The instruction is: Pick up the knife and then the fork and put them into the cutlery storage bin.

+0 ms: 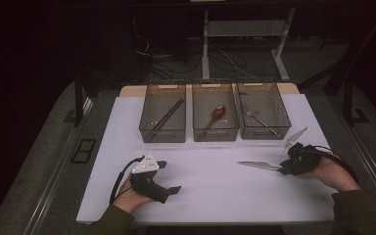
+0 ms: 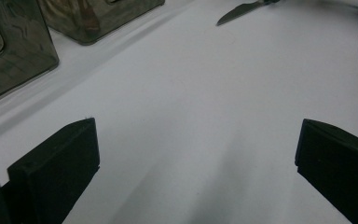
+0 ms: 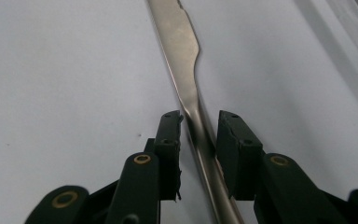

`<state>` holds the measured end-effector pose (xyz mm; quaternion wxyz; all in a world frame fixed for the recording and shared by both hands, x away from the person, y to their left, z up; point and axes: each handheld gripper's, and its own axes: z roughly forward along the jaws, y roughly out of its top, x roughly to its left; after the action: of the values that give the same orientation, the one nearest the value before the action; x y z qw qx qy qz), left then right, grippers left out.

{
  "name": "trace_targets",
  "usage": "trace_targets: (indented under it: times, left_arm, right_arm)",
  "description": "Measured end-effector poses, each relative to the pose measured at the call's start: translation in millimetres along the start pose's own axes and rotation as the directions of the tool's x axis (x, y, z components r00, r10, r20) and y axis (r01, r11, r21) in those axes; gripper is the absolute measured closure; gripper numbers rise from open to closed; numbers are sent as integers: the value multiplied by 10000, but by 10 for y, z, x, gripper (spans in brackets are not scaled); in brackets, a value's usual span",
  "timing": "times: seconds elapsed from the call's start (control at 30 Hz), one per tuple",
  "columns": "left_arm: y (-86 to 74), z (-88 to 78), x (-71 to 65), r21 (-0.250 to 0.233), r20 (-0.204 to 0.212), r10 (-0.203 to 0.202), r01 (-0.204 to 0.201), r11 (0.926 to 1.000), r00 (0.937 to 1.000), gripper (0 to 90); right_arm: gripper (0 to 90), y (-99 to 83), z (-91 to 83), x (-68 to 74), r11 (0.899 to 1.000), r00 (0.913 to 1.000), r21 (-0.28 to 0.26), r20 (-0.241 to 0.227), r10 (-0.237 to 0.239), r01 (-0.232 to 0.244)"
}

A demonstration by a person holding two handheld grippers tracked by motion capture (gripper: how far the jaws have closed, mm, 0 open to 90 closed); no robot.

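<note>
A steel table knife (image 1: 257,165) lies flat on the white table (image 1: 210,196) at the right, blade pointing left. My right gripper (image 1: 283,169) is down at its handle. In the right gripper view the knife (image 3: 186,60) runs between the two jaws of my right gripper (image 3: 200,116). The left pad is at the handle's edge, while a thin gap remains at the right pad. My left gripper (image 1: 171,176) rests at the front left, wide open over bare table (image 2: 196,135), with nothing between its jaws. The knife's blade tip (image 2: 240,10) shows far off in the left gripper view.
Three clear bins stand in a row at the back. The left bin (image 1: 162,139) holds black chopsticks (image 1: 166,117), the middle bin (image 1: 215,138) a brown spoon (image 1: 215,115), and the right bin (image 1: 264,137) a fork (image 1: 259,119). The table's front edge is near both hands.
</note>
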<state>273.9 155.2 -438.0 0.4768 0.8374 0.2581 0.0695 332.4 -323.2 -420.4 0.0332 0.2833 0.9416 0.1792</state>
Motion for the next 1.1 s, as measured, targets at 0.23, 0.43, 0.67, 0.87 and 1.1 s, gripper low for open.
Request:
trace_targets:
  times: [0.23, 0.43, 0.67, 0.87, 1.1]
  left_arm:
    - [-4, 8, -1, 30, 23, -39, 39, 10000, 10000, 0]
    - [-6, 14, -3, 60, 41, -28, 28, 10000, 10000, 0]
    - [-7, 15, 0, 69, 53, -26, 25, 10000, 10000, 0]
    - [-5, 15, -2, 90, 59, 6, -6, 10000, 10000, 0]
    - [-4, 26, -10, 125, 82, 24, -25, 9999, 10000, 0]
  right_arm:
    - [704, 41, 49, 10, 9974, 9990, 591, 161, -412, 402]
    - [728, 108, 66, 4, 9900, 9955, 1074, 152, -935, 913]
    - [794, 140, 71, 17, 9844, 9928, 1297, -6, -1199, 1190]
    - [794, 174, 78, 28, 9835, 9951, 1519, -2, -993, 981]
    - [791, 182, 84, 37, 9806, 9935, 1623, 119, -1135, 1101]
